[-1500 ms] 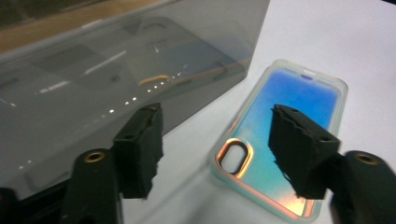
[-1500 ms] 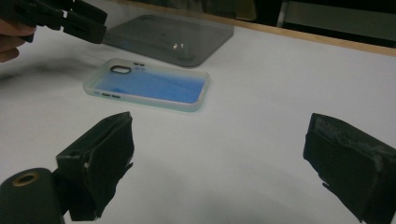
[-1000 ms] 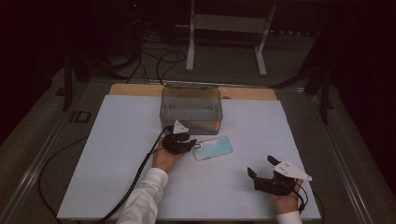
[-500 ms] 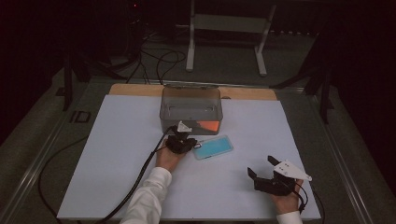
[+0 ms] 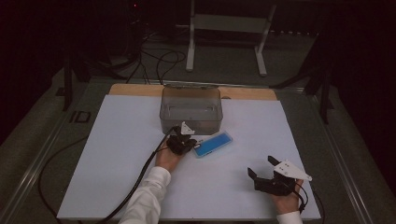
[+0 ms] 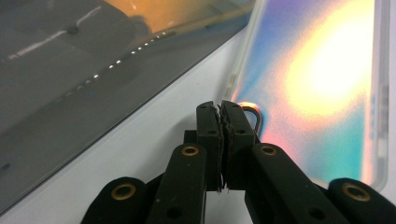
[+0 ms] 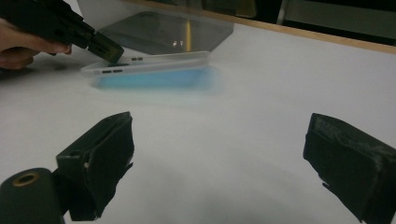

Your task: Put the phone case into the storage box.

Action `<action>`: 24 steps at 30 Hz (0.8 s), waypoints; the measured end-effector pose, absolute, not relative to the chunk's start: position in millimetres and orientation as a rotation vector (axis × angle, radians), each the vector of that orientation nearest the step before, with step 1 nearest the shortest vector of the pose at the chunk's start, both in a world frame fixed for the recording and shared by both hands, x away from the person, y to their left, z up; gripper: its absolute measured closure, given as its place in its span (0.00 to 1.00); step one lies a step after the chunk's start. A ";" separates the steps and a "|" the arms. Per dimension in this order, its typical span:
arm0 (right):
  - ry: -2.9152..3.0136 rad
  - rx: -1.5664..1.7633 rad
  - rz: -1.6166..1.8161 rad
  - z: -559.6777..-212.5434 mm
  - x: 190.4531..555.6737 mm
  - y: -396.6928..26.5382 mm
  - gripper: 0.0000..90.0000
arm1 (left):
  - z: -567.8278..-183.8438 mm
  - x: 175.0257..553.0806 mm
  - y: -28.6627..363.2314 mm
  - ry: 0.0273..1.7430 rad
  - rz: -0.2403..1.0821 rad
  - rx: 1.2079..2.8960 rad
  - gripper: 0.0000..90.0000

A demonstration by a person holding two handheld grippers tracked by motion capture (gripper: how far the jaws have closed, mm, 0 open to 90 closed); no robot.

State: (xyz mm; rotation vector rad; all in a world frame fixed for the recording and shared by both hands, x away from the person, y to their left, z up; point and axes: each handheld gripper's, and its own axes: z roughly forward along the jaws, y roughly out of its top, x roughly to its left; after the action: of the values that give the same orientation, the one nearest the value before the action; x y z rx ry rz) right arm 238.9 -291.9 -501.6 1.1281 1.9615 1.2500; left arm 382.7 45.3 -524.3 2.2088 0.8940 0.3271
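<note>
A white sheet (image 5: 116, 158) covers the table in a dim room, with a clear plastic box (image 5: 190, 108) at twelve o'clock. Since a second ago the left gripper (image 5: 187, 142) has just closed its jaws, which now pinch the near edge of the blue phone case (image 5: 214, 143) at the sheet's centre, its far end turned slightly toward one o'clock. The right gripper (image 5: 264, 169) waits at five o'clock, unmoved, jaws wide apart and empty.
</note>
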 end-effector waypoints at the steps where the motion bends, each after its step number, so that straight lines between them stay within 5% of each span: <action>1: 1.962 1.128 1.250 -501.6 238.9 -292.1 0.09 | -524.1 382.0 45.1 0.889 0.330 2.212 0.98; 24: 1.960 1.142 1.277 -501.0 238.8 -292.6 0.09 | -493.1 360.8 52.7 0.762 0.518 2.212 0.98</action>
State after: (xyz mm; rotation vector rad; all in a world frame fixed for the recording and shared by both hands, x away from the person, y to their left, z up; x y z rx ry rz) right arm 238.8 -292.6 -501.0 1.1423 1.9603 1.2770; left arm 360.8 52.7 -493.1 2.2122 0.7618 0.5182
